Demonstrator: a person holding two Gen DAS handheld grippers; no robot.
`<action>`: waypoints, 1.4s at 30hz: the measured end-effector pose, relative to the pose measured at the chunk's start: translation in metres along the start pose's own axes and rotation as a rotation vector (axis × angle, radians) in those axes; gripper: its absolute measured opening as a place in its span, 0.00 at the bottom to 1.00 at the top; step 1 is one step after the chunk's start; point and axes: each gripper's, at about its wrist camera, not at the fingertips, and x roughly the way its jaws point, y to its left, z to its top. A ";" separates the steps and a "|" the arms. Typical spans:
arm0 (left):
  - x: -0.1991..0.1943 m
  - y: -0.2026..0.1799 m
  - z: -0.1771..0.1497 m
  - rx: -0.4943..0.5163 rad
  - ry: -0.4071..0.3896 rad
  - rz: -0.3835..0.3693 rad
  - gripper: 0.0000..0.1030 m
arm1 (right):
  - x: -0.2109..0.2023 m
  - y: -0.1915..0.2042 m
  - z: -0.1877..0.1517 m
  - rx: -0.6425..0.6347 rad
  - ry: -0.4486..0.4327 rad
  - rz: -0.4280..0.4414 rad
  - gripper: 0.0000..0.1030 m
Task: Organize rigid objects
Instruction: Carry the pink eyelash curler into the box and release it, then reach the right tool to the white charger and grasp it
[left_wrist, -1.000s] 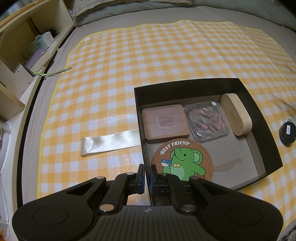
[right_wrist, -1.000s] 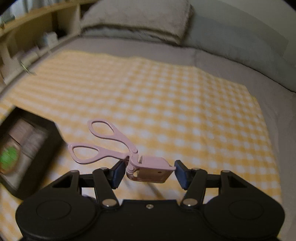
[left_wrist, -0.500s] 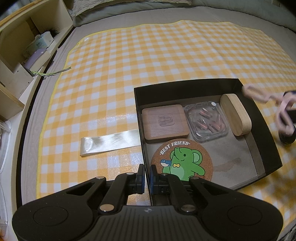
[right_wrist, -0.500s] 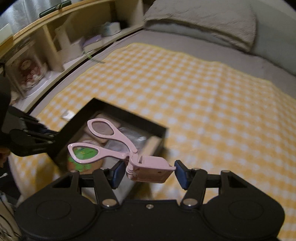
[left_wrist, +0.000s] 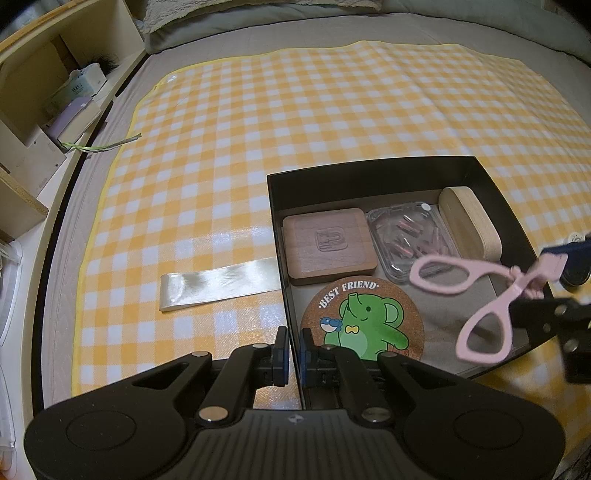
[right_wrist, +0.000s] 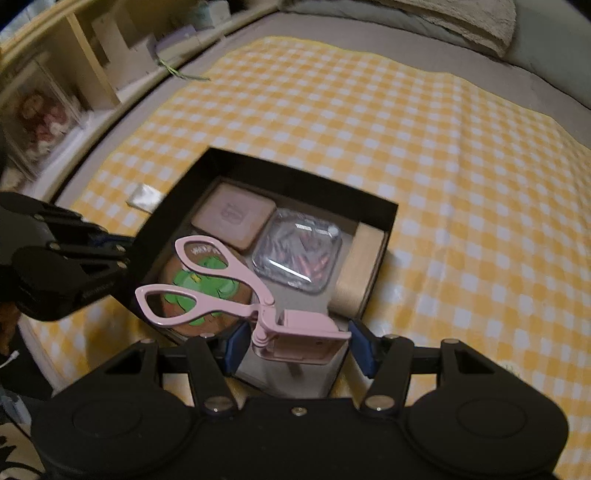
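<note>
Hanging over the black box (right_wrist: 384, 218), the pink eyelash curler (right_wrist: 295, 332) sits clamped in the right tongs (right_wrist: 299, 345)

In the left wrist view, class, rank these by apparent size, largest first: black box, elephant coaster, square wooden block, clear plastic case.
1. black box
2. elephant coaster, though it lies nearest the camera and its lower edge is hidden
3. square wooden block and clear plastic case: too alike to separate; the pink eyelash curler covers part of the case.
</note>
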 end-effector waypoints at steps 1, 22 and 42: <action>0.000 0.000 0.000 0.000 0.000 -0.001 0.06 | 0.000 0.001 -0.001 -0.001 0.003 -0.014 0.58; 0.000 -0.001 0.000 0.004 0.002 0.002 0.07 | -0.003 0.000 -0.004 0.036 0.031 0.009 0.62; 0.000 -0.001 0.001 0.003 0.002 0.003 0.07 | -0.038 -0.013 -0.003 0.063 -0.082 0.064 0.89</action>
